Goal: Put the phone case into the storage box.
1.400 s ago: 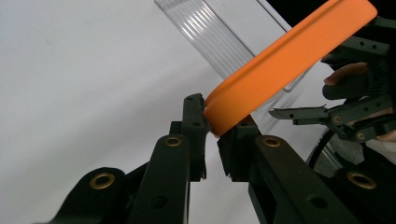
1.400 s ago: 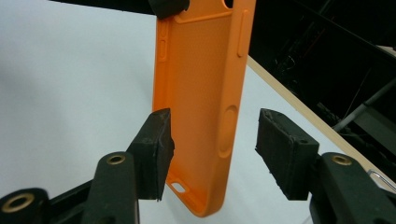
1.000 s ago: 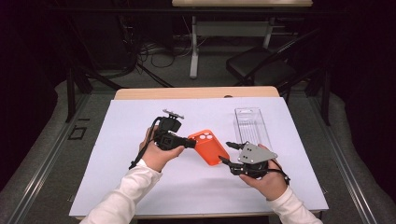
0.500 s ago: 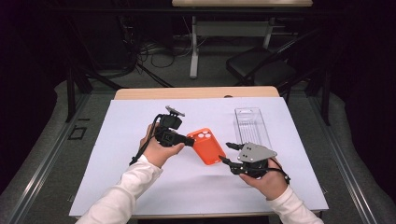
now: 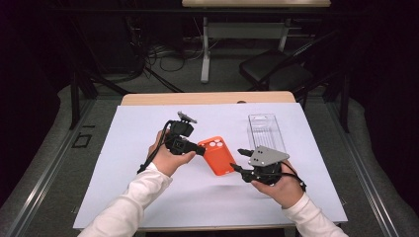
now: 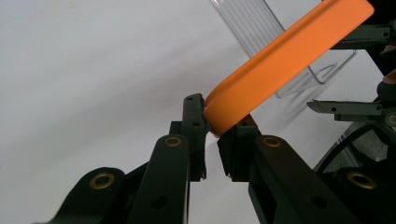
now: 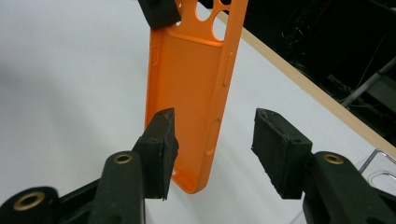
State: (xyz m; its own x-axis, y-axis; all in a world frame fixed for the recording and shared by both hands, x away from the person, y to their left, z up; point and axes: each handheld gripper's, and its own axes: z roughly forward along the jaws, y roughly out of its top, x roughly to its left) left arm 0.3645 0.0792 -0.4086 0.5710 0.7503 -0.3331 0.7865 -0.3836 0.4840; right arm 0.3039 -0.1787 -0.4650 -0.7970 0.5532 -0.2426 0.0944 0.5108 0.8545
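The orange phone case (image 5: 217, 155) sits just left of the middle of the high view, lifted off the white sheet (image 5: 123, 163) and tilted, its camera holes at the upper end. In my left tool's view the case (image 6: 280, 65) runs as a thick orange band from the centre up to the upper right corner, and its lower corner is pinched between my two black pads. So my left tool (image 5: 200, 148) is clamped tight on that corner and carries the case.

In my right tool's view the case (image 7: 191, 93) stands nearly upright in the middle of the frame, hollow side toward me, with the other tool's pad biting its top edge at the upper left. My right tool (image 7: 212, 140) is about half open around the bottom end of the case: the left pad (image 7: 161, 140) is right against the case's edge, though I cannot tell if it presses, and the right pad (image 7: 275, 149) stands clear with a gap. In the high view that right tool (image 5: 237, 160) is right of centre, its tips just beside the lower right end of the case.

Further out, a clear plastic tray (image 5: 266, 131) lies on the sheet at the upper right, behind my right hand (image 5: 276, 185). The sheet covers the wooden table (image 5: 207, 98), whose bare edge shows along the top.
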